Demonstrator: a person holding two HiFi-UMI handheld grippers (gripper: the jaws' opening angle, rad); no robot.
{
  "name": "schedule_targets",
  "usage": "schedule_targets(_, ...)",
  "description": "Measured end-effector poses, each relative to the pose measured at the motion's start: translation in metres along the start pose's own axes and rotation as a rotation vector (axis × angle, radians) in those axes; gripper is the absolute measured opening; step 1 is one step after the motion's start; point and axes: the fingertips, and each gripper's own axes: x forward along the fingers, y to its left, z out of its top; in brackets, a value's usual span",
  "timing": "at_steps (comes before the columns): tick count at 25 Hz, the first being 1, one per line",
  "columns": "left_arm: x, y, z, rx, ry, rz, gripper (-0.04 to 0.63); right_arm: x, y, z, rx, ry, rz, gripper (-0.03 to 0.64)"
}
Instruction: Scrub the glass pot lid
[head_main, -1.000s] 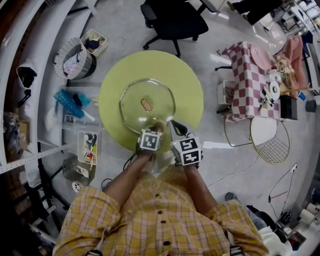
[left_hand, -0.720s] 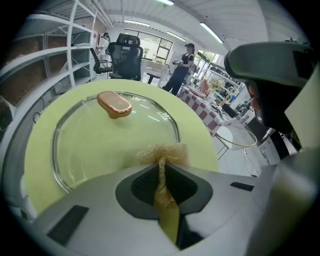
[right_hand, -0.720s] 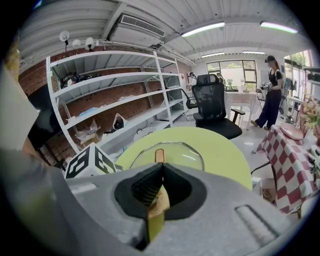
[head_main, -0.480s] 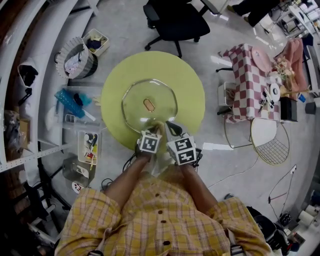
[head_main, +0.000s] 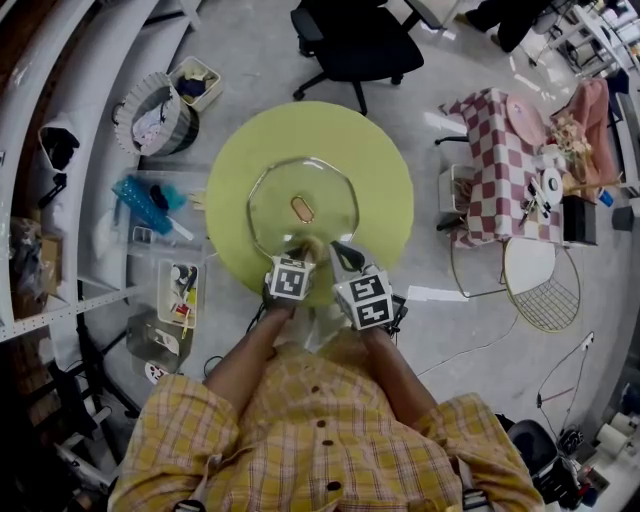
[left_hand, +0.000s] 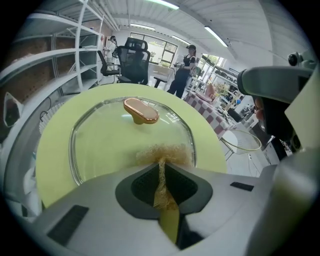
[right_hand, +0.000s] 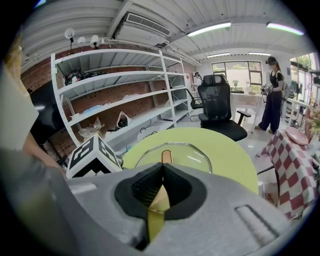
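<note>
A glass pot lid (head_main: 285, 190) with a copper-coloured knob (head_main: 302, 208) lies flat on the round yellow-green table (head_main: 385, 170). My left gripper (head_main: 303, 252) is shut on a golden wire scrubber (left_hand: 162, 154), which presses on the lid (left_hand: 100, 145) near its closest rim, in front of the knob (left_hand: 141, 111). My right gripper (head_main: 338, 252) sits just right of it at the same rim. Its jaws are closed (right_hand: 161, 172), and the lid's near edge seems pinched between them. The lid (right_hand: 187, 152) stretches out beyond.
A black office chair (head_main: 355, 40) stands beyond the table. White shelving (head_main: 60, 150) with bins runs along the left. A checked-cloth table (head_main: 500, 150) and a wire stool (head_main: 540, 280) are to the right. The left gripper's marker cube (right_hand: 92, 157) shows in the right gripper view.
The left gripper with the scrubber has slid a little to the left along the lid's near rim. The right gripper has stayed close beside it.
</note>
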Motion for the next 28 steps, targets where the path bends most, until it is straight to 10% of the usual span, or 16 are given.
schedule_targets(28,-0.008,0.062,0.043,-0.038,-0.075,0.101,0.038,-0.003,0.001,-0.002,-0.019,0.012,0.001,-0.002)
